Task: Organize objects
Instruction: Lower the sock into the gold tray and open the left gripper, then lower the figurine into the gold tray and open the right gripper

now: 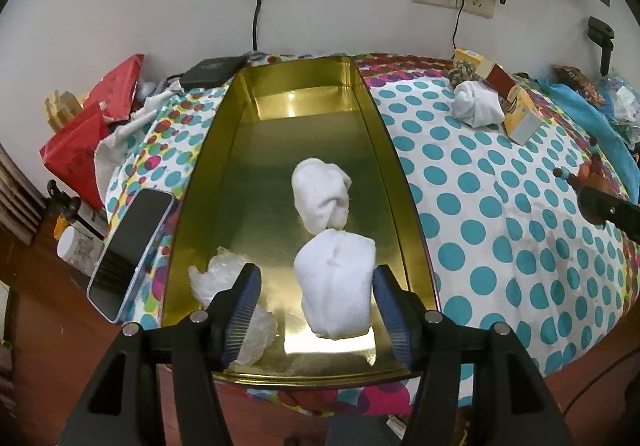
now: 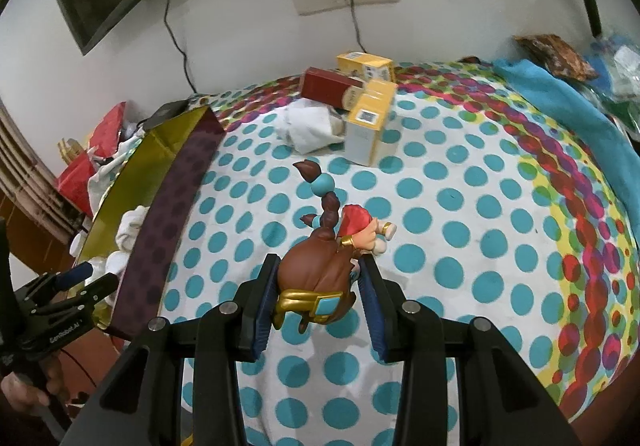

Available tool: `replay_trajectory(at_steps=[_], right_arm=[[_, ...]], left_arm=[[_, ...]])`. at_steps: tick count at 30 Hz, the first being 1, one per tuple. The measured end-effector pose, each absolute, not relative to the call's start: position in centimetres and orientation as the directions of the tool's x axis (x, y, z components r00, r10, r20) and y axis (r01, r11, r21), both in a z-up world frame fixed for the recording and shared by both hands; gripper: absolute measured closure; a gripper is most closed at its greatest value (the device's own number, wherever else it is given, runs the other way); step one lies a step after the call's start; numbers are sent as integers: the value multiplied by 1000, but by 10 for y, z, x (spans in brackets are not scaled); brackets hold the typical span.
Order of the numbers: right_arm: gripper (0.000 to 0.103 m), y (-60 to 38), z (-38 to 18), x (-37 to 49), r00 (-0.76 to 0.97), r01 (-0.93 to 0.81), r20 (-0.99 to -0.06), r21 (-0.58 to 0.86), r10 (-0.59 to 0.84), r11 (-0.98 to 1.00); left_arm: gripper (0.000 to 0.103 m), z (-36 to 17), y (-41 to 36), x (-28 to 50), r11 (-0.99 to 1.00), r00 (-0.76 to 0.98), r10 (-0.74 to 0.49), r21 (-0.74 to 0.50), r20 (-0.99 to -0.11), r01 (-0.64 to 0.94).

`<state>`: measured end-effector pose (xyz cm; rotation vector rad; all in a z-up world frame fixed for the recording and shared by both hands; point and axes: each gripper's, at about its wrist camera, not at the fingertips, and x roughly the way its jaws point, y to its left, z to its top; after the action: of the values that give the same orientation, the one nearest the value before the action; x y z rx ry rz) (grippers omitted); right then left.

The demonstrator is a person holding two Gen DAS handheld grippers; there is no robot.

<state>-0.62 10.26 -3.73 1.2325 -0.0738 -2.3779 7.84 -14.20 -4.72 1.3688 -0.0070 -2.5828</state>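
A gold tin tray (image 1: 392,182) lies on the polka-dot cloth and holds two white rolled socks, one near (image 1: 336,282) and one farther (image 1: 322,194), plus a crumpled clear plastic wrap (image 1: 224,282). My left gripper (image 1: 316,286) is open over the tray, its jaws on either side of the near sock. My right gripper (image 2: 320,274) is shut on a brown-haired toy figurine (image 2: 316,274) with a braid, held over the cloth to the right of the tray (image 2: 176,174). A third white sock (image 1: 478,106) lies on the cloth by the boxes.
A phone (image 1: 128,250) lies left of the tray. Yellow and red boxes (image 2: 368,118) and white cloth (image 2: 308,126) sit at the back of the table. A blue towel (image 2: 560,94) lies far right. Red bags (image 1: 84,142) crowd the far left. The table's front edge is close.
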Motion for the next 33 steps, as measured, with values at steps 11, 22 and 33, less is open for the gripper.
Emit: replay_trajectory(at_steps=[11, 22, 33], right_arm=[[66, 30, -11, -3, -456, 532, -734, 229, -504, -815], [67, -75, 1, 27, -334, 728, -724, 209, -604, -653], [67, -154, -27, 44, -207, 808, -777, 207, -594, -552]], left_arm=[[43, -16, -176, 107, -959, -592, -241, 94, -769, 267], [43, -4, -234, 136, -915, -582, -294, 46, -758, 401], [43, -12, -259, 148, -893, -569, -296, 11, -767, 449]])
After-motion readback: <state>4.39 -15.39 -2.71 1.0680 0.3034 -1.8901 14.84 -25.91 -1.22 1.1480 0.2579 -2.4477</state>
